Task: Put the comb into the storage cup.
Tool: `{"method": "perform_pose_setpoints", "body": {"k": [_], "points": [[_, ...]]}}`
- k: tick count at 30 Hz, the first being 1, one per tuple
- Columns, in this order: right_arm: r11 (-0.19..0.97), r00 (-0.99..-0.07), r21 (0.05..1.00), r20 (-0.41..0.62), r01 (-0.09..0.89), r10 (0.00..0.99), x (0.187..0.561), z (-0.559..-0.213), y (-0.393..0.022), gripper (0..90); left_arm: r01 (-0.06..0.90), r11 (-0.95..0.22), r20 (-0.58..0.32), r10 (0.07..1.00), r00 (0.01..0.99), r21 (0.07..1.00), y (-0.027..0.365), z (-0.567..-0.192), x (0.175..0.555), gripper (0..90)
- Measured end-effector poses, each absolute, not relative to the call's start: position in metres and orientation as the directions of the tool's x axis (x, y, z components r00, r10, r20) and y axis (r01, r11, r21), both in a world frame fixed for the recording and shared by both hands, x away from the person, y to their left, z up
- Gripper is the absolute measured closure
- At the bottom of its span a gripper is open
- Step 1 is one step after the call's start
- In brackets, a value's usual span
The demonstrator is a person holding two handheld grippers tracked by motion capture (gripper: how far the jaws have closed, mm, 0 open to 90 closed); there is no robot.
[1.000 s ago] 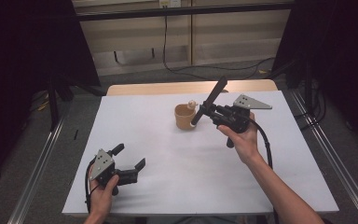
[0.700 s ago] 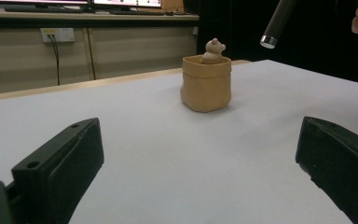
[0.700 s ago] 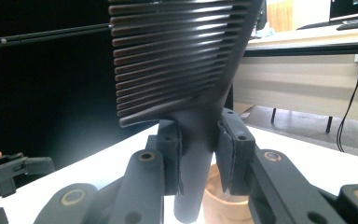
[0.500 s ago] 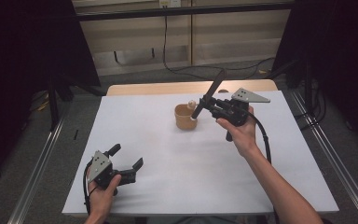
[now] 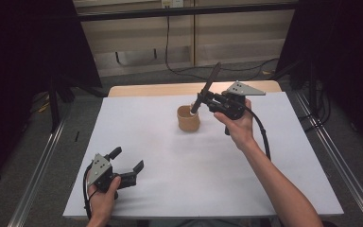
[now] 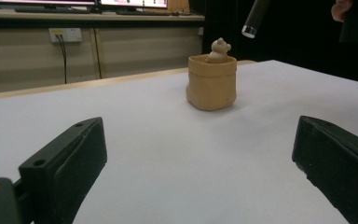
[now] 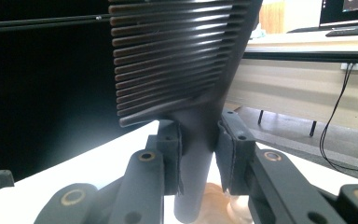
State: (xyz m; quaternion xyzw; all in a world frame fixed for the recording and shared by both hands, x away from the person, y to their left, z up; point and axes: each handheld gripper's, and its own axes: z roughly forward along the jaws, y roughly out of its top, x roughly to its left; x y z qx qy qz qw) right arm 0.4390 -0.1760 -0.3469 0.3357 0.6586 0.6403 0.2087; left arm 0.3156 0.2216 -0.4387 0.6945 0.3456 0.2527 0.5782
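Right gripper point(image 5: 203, 97) clamps a dark comb point(image 7: 177, 65) by its handle, teeth up, handle end just above the tan pot point(image 5: 188, 118); left gripper point(image 5: 127, 161) jaws wide, nothing between, pot well ahead

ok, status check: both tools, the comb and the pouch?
Right tool shut on dark ridged comb, handle end hanging just above tan fabric pouch. Left tool open, empty, low over white table sheet. Small beige figure sits in pouch.
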Motion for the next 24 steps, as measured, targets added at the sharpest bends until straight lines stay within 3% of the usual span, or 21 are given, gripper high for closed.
{"method": "perform_pose_setpoints", "body": {"k": [12, 24], "points": [[-0.043, -0.667, 0.982, 0.156, 0.182, 0.729, 0.457, -0.353, -0.169, 72.5, 0.202, -0.070, -0.072, 0.784, 0.617, 0.977, 0.224, -0.439, 0.314, 3.1], [-0.024, -0.653, 0.980, 0.151, 0.199, 0.742, 0.470, -0.357, -0.161, 72.5, 0.177, -0.095, -0.034, 0.791, 0.611, 0.980, 0.226, -0.436, 0.305, 3.1]]}}
